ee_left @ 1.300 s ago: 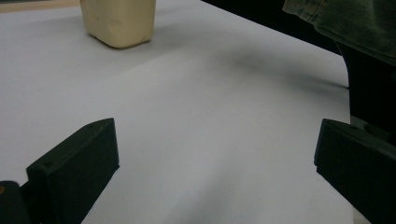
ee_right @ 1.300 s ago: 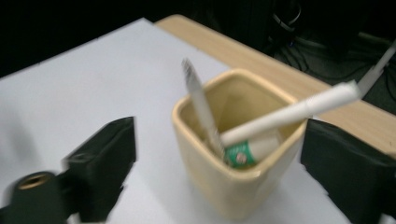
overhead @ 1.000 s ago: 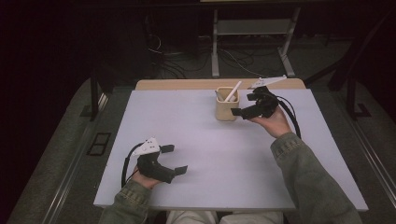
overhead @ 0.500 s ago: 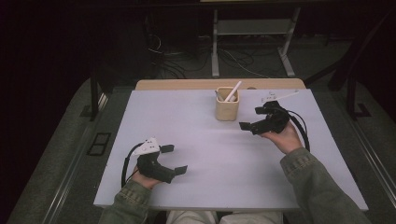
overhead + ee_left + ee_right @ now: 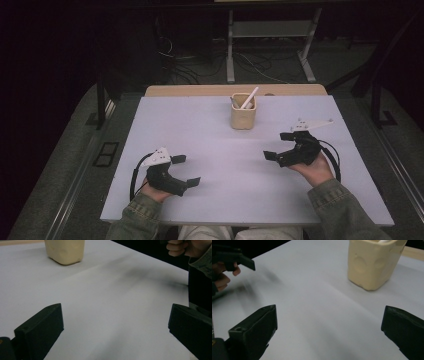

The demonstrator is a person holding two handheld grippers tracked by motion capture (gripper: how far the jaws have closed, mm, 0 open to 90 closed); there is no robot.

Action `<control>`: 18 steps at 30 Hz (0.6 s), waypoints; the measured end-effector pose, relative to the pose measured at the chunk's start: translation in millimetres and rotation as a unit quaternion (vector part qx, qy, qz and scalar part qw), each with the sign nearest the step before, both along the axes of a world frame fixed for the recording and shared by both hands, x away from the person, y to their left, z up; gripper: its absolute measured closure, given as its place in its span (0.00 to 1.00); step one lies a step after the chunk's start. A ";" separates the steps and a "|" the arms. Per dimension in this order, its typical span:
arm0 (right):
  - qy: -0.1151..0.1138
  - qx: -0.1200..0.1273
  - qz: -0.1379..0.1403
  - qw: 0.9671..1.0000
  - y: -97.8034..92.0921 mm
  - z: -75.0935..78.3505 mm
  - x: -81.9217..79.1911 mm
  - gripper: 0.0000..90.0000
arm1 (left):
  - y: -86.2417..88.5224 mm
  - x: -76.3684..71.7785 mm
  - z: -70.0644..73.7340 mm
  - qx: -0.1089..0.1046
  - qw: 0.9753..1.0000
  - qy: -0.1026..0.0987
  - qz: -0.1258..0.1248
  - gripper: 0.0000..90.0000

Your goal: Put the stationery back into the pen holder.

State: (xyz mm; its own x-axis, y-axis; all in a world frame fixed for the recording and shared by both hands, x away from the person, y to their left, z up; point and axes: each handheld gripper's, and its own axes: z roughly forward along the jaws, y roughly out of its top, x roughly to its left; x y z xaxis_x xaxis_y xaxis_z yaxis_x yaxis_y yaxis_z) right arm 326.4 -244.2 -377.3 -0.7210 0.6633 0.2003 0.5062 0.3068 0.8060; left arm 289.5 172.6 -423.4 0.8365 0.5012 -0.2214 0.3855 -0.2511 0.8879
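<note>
Fingers of both my grippers stand wide apart, gripping nothing: left gripper (image 5: 186,170) lower left of frame, right gripper (image 5: 280,146) centre right. Cream cup (image 5: 243,116) holding a white pen (image 5: 249,97) sits upper centre.

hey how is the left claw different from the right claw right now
The left claw sits near the table's front edge, far from the beige cup; the right claw sits farther up the table, nearer the cup. The left claw's grey plate lies toward the table's left side; the right claw's plate points toward the far right. Both are open, empty, and aimed inward.
</note>
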 end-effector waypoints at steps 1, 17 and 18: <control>0.000 0.001 -0.001 1.000 -1.3 -2.7 -3.4 0.00 | 0.0 0.1 0.0 0.000 1.000 0.000 0.000 0.00; 0.014 0.028 -0.023 0.999 -25.3 -29.0 -41.2 0.00 | 1.9 1.0 -0.7 0.002 1.000 0.002 0.003 0.00; 0.015 0.029 -0.023 0.999 -25.8 -30.5 -42.3 0.00 | 2.1 1.1 -0.8 0.001 1.000 0.003 0.004 0.00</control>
